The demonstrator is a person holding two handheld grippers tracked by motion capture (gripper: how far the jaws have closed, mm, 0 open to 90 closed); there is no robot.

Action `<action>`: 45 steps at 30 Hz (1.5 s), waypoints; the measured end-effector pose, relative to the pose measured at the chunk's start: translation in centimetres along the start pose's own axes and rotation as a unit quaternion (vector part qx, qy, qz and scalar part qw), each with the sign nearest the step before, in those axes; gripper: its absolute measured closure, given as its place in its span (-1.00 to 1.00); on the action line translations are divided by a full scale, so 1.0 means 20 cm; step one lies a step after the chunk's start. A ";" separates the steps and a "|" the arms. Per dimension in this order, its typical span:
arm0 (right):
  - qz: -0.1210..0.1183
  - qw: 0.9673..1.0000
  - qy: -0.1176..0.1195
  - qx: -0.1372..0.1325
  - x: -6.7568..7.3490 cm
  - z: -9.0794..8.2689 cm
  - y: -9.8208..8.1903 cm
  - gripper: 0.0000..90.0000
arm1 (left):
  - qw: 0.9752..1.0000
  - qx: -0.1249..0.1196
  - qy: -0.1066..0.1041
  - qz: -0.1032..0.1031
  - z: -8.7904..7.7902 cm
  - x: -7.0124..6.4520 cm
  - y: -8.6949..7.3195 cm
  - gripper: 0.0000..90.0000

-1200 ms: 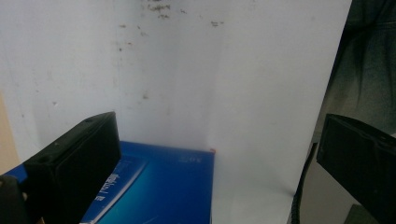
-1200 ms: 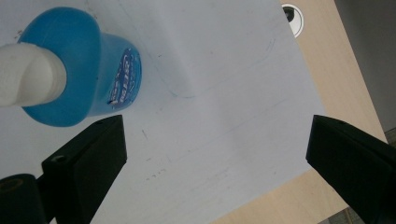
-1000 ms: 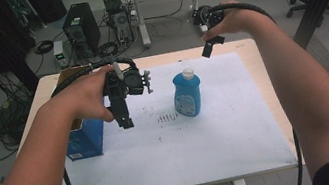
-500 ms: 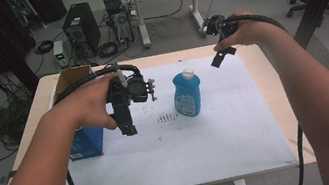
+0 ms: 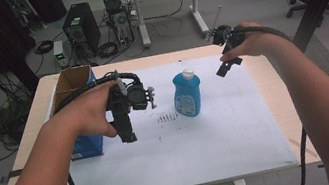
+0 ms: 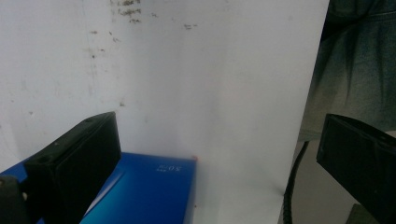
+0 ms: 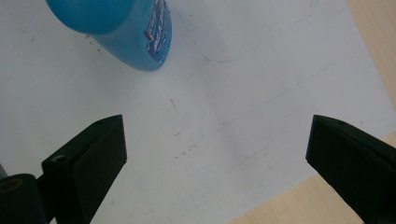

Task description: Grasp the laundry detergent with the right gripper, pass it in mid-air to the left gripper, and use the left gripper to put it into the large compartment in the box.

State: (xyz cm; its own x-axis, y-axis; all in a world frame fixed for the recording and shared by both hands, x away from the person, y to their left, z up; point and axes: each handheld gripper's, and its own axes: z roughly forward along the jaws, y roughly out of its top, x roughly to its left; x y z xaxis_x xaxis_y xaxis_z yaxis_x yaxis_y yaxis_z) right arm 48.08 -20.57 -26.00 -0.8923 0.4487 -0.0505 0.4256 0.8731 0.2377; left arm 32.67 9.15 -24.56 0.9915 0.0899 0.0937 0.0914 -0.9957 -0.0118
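Note:
A blue bottle [image 5: 187, 95] with a white cap stands upright near the middle of the white sheet [image 5: 201, 142]; its lower body [image 7: 122, 31] shows in the right gripper view. My left gripper [image 5: 128, 135] hangs in the air left of the bottle, jaws pointing down and wide open with nothing between them [image 6: 219, 158]. A blue box [image 6: 144, 193] lies below it. My right gripper [image 5: 227, 66] is held above the sheet's far right part, right of the bottle, open and empty [image 7: 217, 161].
An open cardboard box [image 5: 71, 82] with blue sides stands at the table's left edge. The wooden table edge [image 7: 373, 60] runs along the right of the sheet. Computers, cables, a second table and a chair are on the floor beyond.
My right gripper has moved a little to the right and toward me, away from the far edge. My left gripper has drifted slightly lower.

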 end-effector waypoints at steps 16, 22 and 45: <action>-0.004 1.000 0.009 -0.013 0.06 0.06 -0.07 -0.88 | 1.000 0.004 -0.005 0.000 0.05 -0.01 -0.01 -1.00; -0.003 0.999 0.019 -0.029 0.07 0.11 -0.10 -0.88 | 1.000 0.006 -0.006 0.000 0.06 -0.01 -0.01 -1.00; 0.000 0.995 0.051 -0.091 0.14 0.33 -0.17 -0.88 | 1.000 0.005 -0.008 -0.002 0.08 -0.02 -0.02 -1.00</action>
State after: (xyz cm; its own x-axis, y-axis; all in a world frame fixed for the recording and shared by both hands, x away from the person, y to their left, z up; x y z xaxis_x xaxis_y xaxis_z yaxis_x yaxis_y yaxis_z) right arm 45.17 -21.08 -33.31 -0.9072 0.4183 0.0450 0.3985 0.8203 0.4103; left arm 32.33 9.45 -26.29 0.9925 0.0937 0.0780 0.0957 -0.9952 -0.0222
